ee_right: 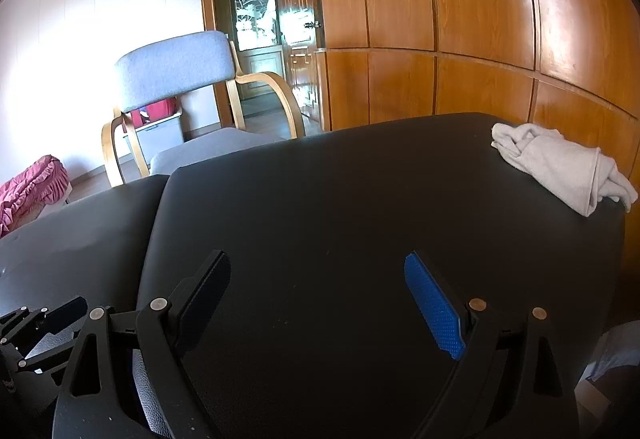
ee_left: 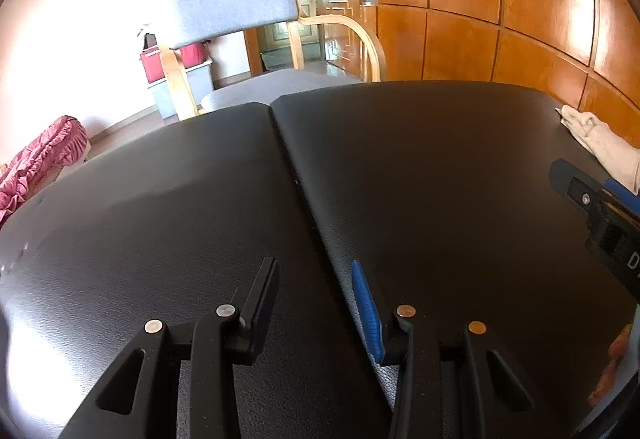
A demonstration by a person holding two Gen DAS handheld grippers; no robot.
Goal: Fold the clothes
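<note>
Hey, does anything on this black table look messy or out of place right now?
Only the white garment: it lies bunched and crumpled at the far right corner of the black table, near the edge, not spread flat for folding. Both the left gripper and the right gripper are open and hold nothing.

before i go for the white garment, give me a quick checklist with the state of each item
1. Left gripper empty with jaws apart: ok.
2. Right gripper empty with jaws wide apart: ok.
3. White garment on the black table, at its far right corner: ok, though it lies bunched, not flat.
4. Table surface between the grippers and the garment bare: ok.
5. Garment fully on the table: not ok, one end droops over the right edge.
6. Which part of the garment is collar, hem or sleeve: cannot tell, it is too crumpled.
</note>
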